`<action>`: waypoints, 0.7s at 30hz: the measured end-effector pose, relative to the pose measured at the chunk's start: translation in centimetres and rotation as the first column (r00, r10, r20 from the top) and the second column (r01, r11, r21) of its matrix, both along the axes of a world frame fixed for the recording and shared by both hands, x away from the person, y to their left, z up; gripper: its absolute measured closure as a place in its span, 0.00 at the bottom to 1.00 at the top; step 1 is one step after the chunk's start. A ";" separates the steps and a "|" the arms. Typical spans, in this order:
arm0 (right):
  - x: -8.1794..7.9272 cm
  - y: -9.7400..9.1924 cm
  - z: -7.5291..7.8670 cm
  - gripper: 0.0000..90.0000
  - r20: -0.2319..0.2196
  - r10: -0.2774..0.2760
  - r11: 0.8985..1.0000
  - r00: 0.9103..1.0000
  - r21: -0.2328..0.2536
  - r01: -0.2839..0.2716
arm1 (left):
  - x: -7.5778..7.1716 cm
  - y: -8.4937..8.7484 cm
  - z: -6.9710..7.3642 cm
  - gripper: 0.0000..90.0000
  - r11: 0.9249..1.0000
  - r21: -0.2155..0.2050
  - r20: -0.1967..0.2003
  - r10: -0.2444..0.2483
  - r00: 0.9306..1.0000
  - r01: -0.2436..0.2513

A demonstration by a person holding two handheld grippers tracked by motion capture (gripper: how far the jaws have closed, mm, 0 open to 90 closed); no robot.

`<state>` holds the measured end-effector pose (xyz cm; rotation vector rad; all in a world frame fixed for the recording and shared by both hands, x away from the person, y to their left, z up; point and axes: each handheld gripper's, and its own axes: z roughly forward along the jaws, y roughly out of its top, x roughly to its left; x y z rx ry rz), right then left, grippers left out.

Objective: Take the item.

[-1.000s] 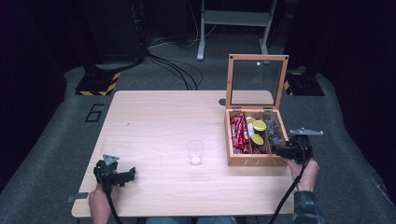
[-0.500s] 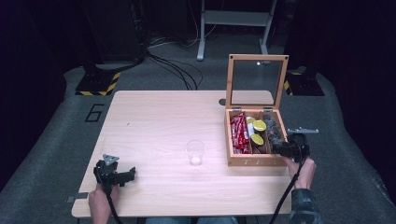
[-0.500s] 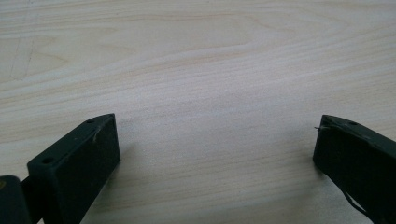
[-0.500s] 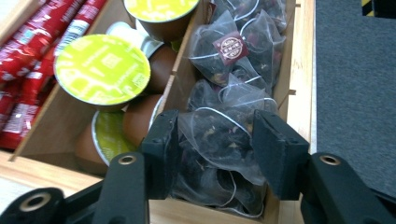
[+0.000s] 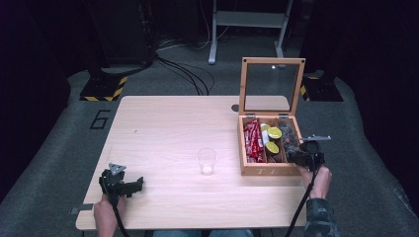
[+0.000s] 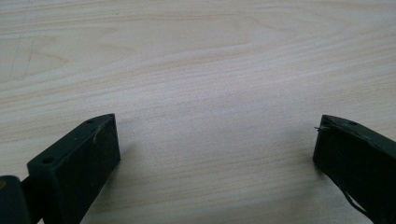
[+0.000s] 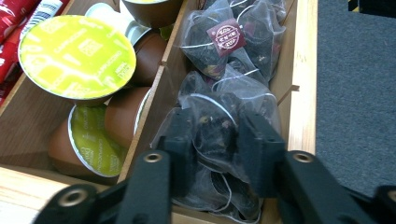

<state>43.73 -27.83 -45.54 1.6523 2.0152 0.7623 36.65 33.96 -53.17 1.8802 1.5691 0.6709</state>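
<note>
While the left gripper [image 5: 129, 184] lies where it lay a second ago at the near left of the table [image 5: 168, 123], the high view shows the right gripper [image 5: 300, 157] a little deeper in the near right corner of the wooden box [image 5: 269, 171], whose glass lid [image 5: 272, 88] stands upright. One clear plastic cup [image 5: 206, 161] stands mid-table, well apart from both; the pale wood top sits on grey carpet, with cables and dark stands behind. From the left gripper view, the jaws stand wide over bare wood, holding nothing. From the right gripper view, the jaws have just been closing and now pinch one clear tea bag [image 7: 211, 135] in the box's rightmost compartment, where at least two more lie; four yellow-lidded capsules [image 7: 77, 56] fill the next compartment, red packets [image 7: 14, 14] beyond.
</note>
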 end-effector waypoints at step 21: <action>-0.7 0.3 0.7 0.92 0.048 0.015 1.000 0.999 0.002 -0.015 | 0.0 0.0 0.0 0.00 1.000 0.000 0.000 -0.001 1.000 0.001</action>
